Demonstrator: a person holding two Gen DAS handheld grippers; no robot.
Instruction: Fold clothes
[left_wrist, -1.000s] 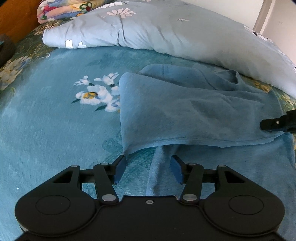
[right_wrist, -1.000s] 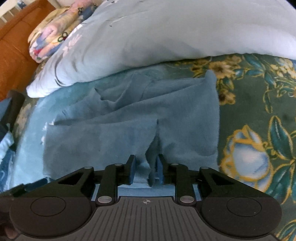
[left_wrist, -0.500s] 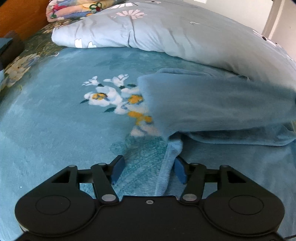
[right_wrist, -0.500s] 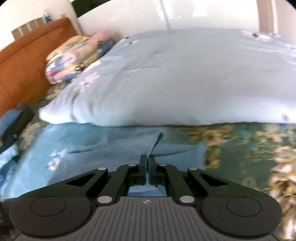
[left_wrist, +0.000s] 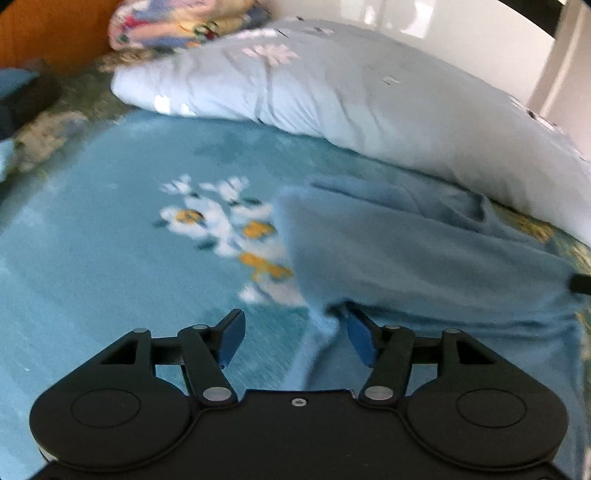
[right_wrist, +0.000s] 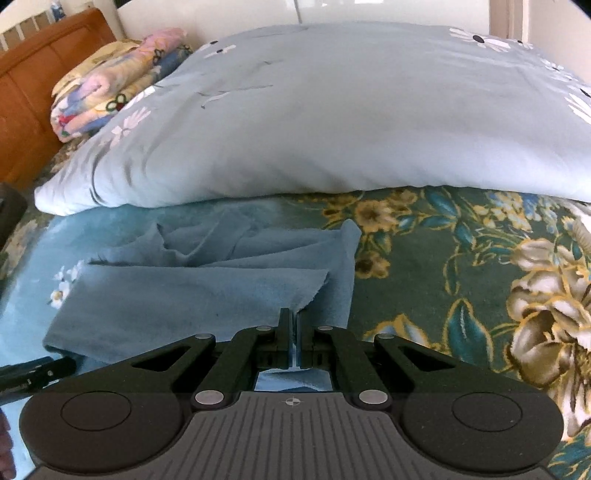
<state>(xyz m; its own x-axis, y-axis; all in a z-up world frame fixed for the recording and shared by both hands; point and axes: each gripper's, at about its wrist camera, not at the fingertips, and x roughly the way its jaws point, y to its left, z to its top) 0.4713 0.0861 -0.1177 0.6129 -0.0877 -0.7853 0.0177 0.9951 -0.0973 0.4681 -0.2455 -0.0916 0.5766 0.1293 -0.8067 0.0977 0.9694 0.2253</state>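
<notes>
**One blue garment, two grippers, one of them clamped**

One blue garment (left_wrist: 424, 258) lies on the bed (left_wrist: 92, 277), just in front of one pale quilt (left_wrist: 369, 96). It is folded over itself, so an upper layer rests on a lower one. There are two grippers. The left gripper (left_wrist: 293, 338) has its fingers spread wide; a ridge of the garment's edge runs up between them, closer to the right finger, and whether it touches that finger cannot be told. The right gripper (right_wrist: 293, 332) has its fingers pressed nearly together on a corner of the garment's upper layer.

The left wrist view, partly blurred, shows one cluster of white and yellow flowers (left_wrist: 229, 232) printed on the bed's blue cover, just left of the garment; part of the cluster runs under the cloth. At its right edge a dark tip of the right gripper meets the garment.

The right wrist view is sharp. It shows what the other barely does: the green floral sheet (right_wrist: 461, 280) to the right of the garment, the orange headboard (right_wrist: 33, 92), and one folded multicoloured blanket (right_wrist: 107, 96) beside the quilt. The left gripper's tip appears at its lower left edge.
</notes>
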